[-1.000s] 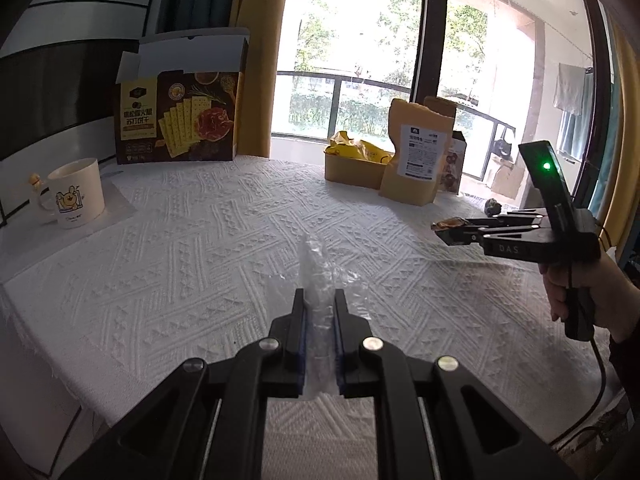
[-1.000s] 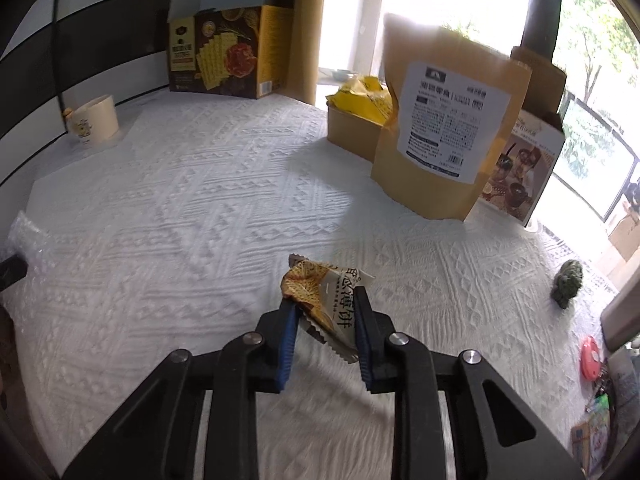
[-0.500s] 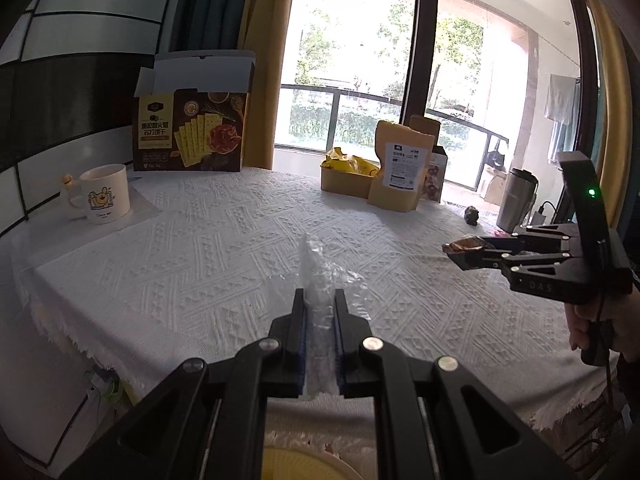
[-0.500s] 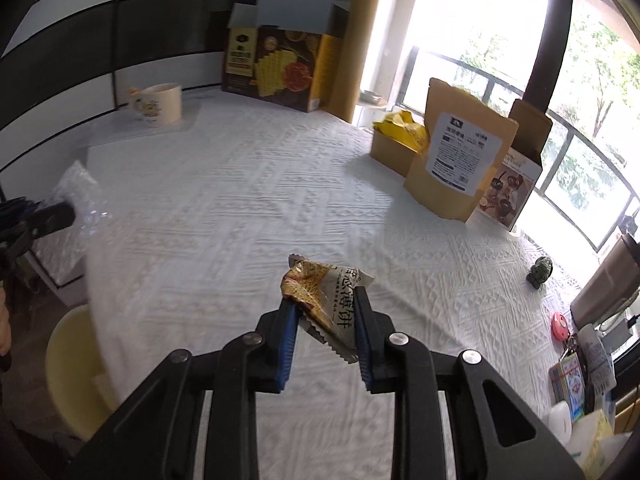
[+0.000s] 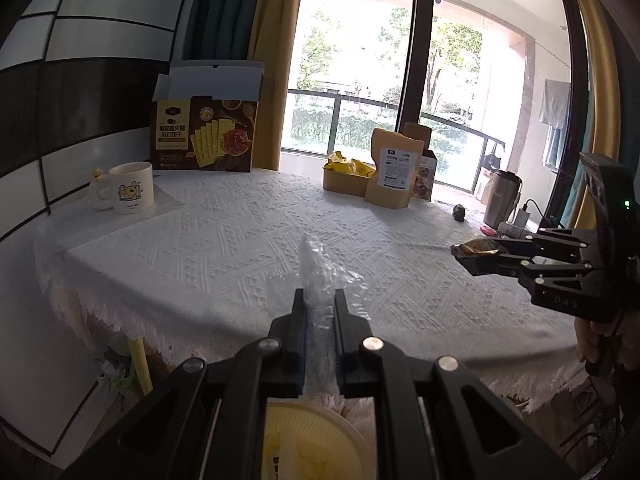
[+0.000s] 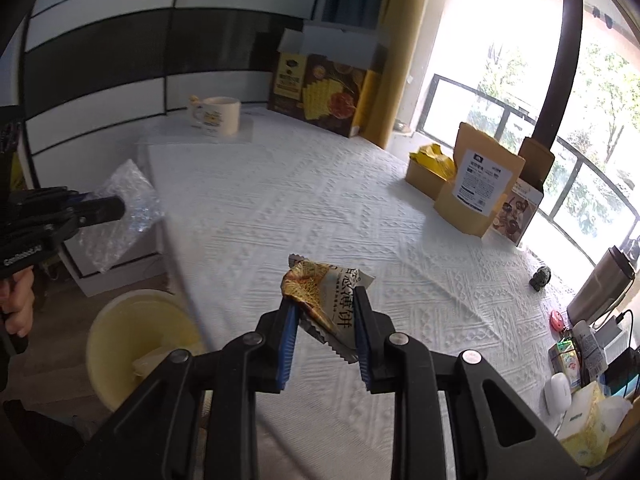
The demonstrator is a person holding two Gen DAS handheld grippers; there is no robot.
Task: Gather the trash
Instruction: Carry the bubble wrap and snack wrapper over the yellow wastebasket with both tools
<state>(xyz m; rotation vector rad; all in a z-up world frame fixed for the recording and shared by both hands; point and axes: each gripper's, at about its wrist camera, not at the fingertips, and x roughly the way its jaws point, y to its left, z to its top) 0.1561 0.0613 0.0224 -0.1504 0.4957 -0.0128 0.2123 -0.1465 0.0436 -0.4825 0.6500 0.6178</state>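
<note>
My left gripper [image 5: 319,296] is shut on a crumpled clear plastic wrapper [image 5: 318,268], held just off the table's near edge. The same gripper [image 6: 114,208] and wrapper [image 6: 128,196] appear at the left of the right wrist view. My right gripper [image 6: 325,300] is shut on a gold-and-white snack wrapper [image 6: 324,292] above the white tablecloth [image 6: 320,184]. In the left wrist view that gripper [image 5: 460,250] comes in from the right with the snack wrapper [image 5: 478,246] in its tips. A pale yellow bin [image 6: 136,344] stands on the floor beside the table, and its rim [image 5: 312,436] shows under my left gripper.
On the table stand a cracker box [image 5: 204,136], a white mug [image 5: 132,194], a kraft pouch [image 5: 394,174], a yellow-filled box [image 5: 346,180] and a steel tumbler [image 5: 502,198]. Small items [image 6: 576,364] crowd the right edge. A person's hand [image 6: 18,308] holds the left gripper.
Both grippers have drawn back from over the table toward its near edge, still holding their wrappers. The yellow bin has come into view below them.
</note>
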